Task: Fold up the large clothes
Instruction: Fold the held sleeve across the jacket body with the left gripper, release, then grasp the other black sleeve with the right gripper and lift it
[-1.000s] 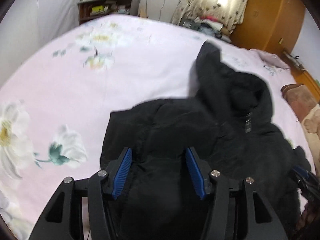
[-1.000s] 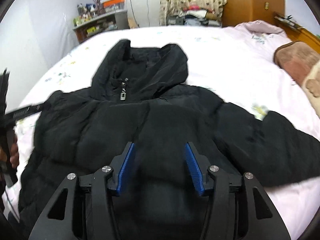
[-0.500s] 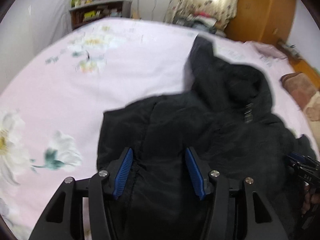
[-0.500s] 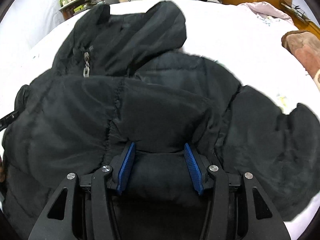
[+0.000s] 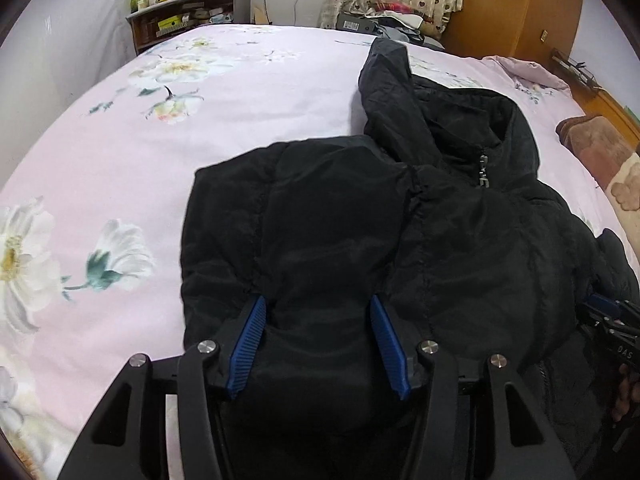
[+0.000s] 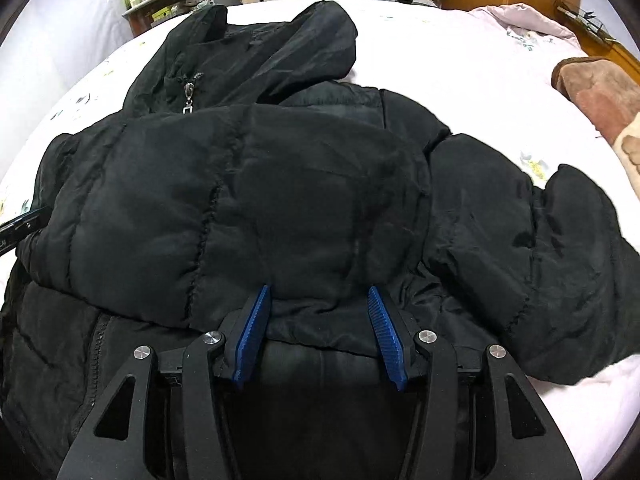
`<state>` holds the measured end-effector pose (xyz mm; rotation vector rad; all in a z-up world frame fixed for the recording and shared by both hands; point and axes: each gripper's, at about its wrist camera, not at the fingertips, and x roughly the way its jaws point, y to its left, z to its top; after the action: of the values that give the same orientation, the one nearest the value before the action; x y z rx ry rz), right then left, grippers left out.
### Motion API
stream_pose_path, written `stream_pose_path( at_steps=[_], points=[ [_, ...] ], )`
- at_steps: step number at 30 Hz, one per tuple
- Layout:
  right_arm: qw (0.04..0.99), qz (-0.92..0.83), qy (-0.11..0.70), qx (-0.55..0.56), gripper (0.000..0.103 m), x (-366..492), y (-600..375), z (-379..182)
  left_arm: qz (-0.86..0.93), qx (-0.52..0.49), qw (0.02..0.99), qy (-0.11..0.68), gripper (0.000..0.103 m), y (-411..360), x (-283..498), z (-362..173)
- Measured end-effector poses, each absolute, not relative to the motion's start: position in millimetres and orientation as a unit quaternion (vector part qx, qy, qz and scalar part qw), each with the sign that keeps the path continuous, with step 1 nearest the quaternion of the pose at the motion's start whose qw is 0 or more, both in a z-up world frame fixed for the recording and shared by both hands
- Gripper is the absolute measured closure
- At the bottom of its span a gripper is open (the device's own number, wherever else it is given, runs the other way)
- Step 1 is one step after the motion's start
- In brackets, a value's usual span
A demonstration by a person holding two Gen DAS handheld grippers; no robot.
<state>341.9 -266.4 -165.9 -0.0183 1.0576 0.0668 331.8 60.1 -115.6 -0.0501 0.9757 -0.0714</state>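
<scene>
A black hooded puffer jacket [image 5: 400, 216] lies spread on the bed, its hood toward the far side and its zipper pull [image 5: 484, 172] showing. It also fills the right wrist view [image 6: 280, 200], with one sleeve [image 6: 540, 264] lying out to the right. My left gripper [image 5: 318, 340] is open, its blue pads on either side of a bulge of the jacket's left edge. My right gripper [image 6: 318, 332] is open, its pads on either side of a fold of jacket fabric. The right gripper also shows at the right edge of the left wrist view [image 5: 612, 320].
The bed has a pale pink floral sheet [image 5: 120, 160]. A brown blanket [image 6: 596, 92] lies at the right side. A cluttered shelf [image 5: 180, 20], curtains and a wooden wardrobe [image 5: 520, 4] stand beyond the bed.
Both grippers moved in low over the jacket. The right one went from hovering above the chest to straddling a fold of fabric. The left one edged forward onto the jacket's side.
</scene>
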Motion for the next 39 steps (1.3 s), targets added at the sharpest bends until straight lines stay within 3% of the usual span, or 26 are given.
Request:
stream_pose_path(
  at_steps=[12,23,39],
  points=[
    [0.896,0.006,0.443,0.01,0.052,227.3,-269.0,-83.3,-0.076,-0.021,0.909,0.41,0.049,35.0,217.8,-43.0],
    [0.907,0.017,0.421,0.016,0.051,152.2,-259.1,-56.5,-0.096,-0.033,0.906,0.41,0.049,12.0,134.2,-20.7],
    [0.914,0.02,0.401,0.056,0.051,106.8,-277.8,-33.0,-0.12,-0.024,0.913,0.39,0.049,-25.0,109.2,8.7]
  ],
)
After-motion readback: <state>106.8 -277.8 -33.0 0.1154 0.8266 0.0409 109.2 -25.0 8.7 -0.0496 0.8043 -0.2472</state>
